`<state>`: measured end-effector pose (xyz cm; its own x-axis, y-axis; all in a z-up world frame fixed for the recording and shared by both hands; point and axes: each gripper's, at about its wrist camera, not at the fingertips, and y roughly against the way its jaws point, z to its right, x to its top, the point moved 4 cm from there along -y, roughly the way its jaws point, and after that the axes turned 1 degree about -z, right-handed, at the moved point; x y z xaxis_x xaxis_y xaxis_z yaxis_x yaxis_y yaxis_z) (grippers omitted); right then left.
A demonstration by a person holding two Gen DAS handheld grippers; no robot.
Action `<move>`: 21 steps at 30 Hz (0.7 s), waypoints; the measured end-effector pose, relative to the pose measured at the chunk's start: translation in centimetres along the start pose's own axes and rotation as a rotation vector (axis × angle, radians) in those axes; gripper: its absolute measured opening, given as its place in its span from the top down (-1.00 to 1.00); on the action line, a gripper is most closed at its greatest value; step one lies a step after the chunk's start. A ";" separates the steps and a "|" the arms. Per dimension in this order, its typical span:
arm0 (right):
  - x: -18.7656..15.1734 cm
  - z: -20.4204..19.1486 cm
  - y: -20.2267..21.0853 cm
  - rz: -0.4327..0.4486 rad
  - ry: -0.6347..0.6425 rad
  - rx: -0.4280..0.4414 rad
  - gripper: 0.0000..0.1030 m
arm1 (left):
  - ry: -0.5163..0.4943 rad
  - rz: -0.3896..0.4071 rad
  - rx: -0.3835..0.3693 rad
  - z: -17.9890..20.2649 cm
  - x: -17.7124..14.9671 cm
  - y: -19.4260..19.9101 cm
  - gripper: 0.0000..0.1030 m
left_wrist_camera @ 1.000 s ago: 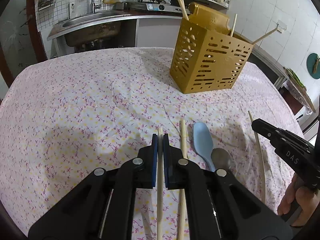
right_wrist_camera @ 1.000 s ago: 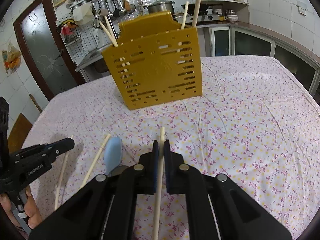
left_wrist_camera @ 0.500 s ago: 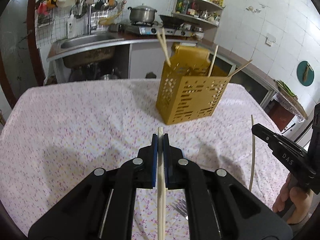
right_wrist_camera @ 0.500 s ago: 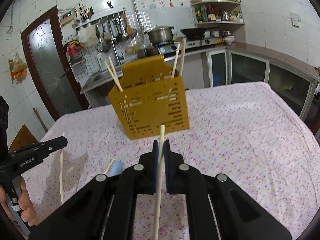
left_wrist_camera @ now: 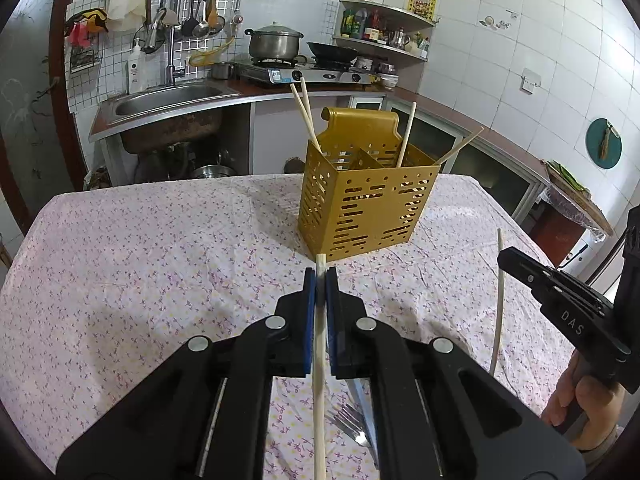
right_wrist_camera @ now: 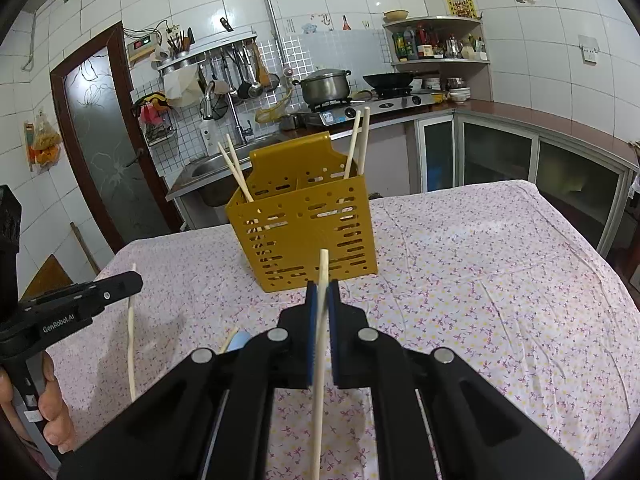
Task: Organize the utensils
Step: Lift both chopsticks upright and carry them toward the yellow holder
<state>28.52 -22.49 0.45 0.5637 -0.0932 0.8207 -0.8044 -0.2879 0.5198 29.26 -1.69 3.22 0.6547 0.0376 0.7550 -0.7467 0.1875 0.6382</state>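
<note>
A yellow slotted utensil caddy stands upright on the flowered tablecloth, with several chopsticks leaning in its compartments. My left gripper is shut on a pale wooden chopstick, held above the cloth and pointing toward the caddy. My right gripper is shut on a second chopstick, also raised and in front of the caddy. Each gripper shows in the other's view, the right gripper at the right edge and the left gripper at the left edge, each with a hand on its handle.
A fork lies on the cloth under my left gripper. A light blue spoon and a loose chopstick lie to the left below my right gripper. Behind the table are a sink, a stove with a pot and cabinets.
Both grippers have risen off the table, each carrying its chopstick. The utensils on the cloth have dropped low in both views, and the caddy looks smaller and farther away.
</note>
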 end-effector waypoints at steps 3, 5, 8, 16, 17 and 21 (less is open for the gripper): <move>0.0 -0.1 0.0 0.001 -0.001 0.001 0.89 | 0.001 0.007 0.000 -0.2 0.1 0.1 0.93; 0.1 -0.1 0.1 0.003 -0.002 0.003 0.89 | 0.004 0.009 -0.003 -0.3 0.2 0.3 0.93; 0.2 -0.3 0.4 0.008 0.003 0.003 0.89 | 0.004 0.016 -0.003 -0.5 0.3 0.8 0.93; 0.4 -0.7 1.1 0.014 0.013 0.000 0.89 | 0.004 0.021 -0.002 -0.5 0.3 1.4 0.93; 0.3 -0.8 1.0 0.012 0.013 -0.001 0.89 | 0.004 0.020 0.001 -0.5 0.3 1.4 0.93; 0.1 -0.5 0.0 -0.010 0.005 -0.009 0.89 | 0.018 0.003 0.004 -1.1 0.2 0.4 0.93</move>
<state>28.54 -22.04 0.64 0.5706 -0.0857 0.8168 -0.8006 -0.2798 0.5299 29.23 -0.53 3.44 0.6548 0.0562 0.7537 -0.7488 0.1833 0.6369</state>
